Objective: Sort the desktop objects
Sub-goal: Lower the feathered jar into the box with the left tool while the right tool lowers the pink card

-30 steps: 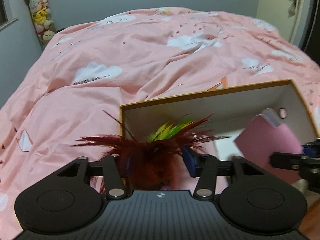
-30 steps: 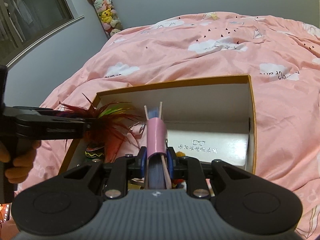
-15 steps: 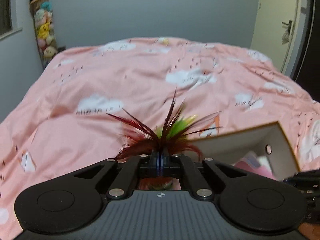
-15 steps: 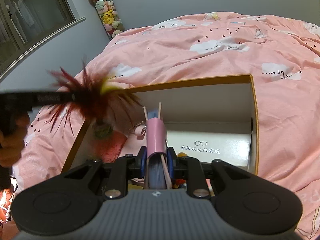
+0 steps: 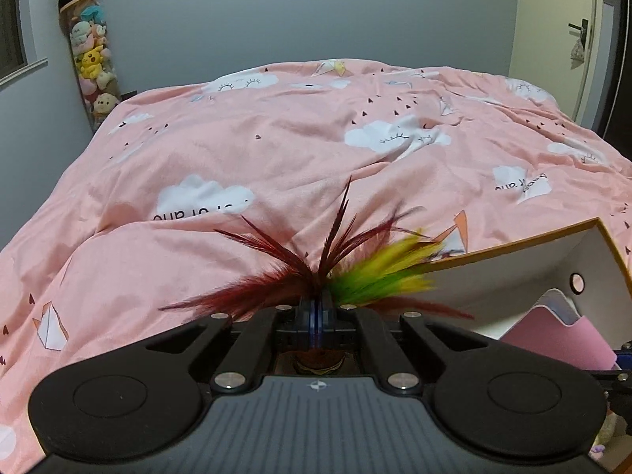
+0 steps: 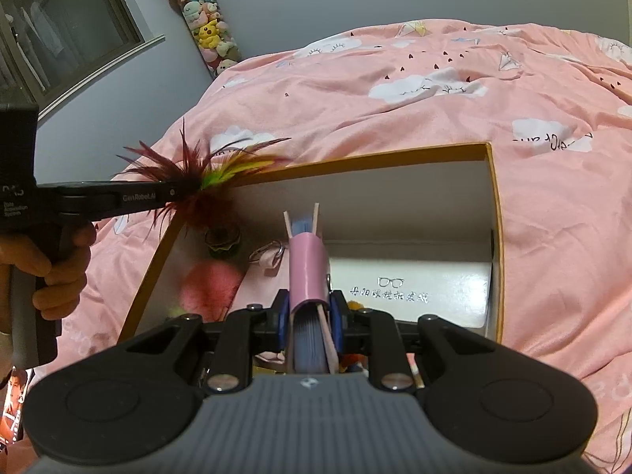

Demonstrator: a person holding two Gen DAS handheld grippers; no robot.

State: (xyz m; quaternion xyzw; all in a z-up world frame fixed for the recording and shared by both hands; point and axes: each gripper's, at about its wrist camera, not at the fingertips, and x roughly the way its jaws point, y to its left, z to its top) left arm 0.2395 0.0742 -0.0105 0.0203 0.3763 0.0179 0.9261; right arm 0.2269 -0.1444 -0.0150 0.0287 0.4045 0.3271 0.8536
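My left gripper (image 5: 317,310) is shut on the feathers of a shuttlecock (image 5: 355,272) with dark red, green and yellow plumes. In the right wrist view the left gripper (image 6: 173,193) holds the shuttlecock (image 6: 205,175) over the left rim of the box, its round base (image 6: 223,239) hanging below. The box (image 6: 493,197) is white cardboard with an orange rim and lies on the bed. My right gripper (image 6: 310,316) is shut on a pink notebook (image 6: 308,260), standing on edge inside the box. The same notebook (image 5: 553,335) shows at the right of the left wrist view.
Inside the box lie a white glasses case (image 6: 410,296), a pink fluffy ball (image 6: 209,284) and a small key ring (image 6: 270,254). A pink cloud-print bedspread (image 5: 276,150) fills the view. A column of plush toys (image 5: 93,63) stands by the back wall, and a door (image 5: 553,39) at the right.
The left gripper closed on the shuttlecock's feathers and lifted it up from inside the box to the left rim. The right gripper and notebook stayed still.
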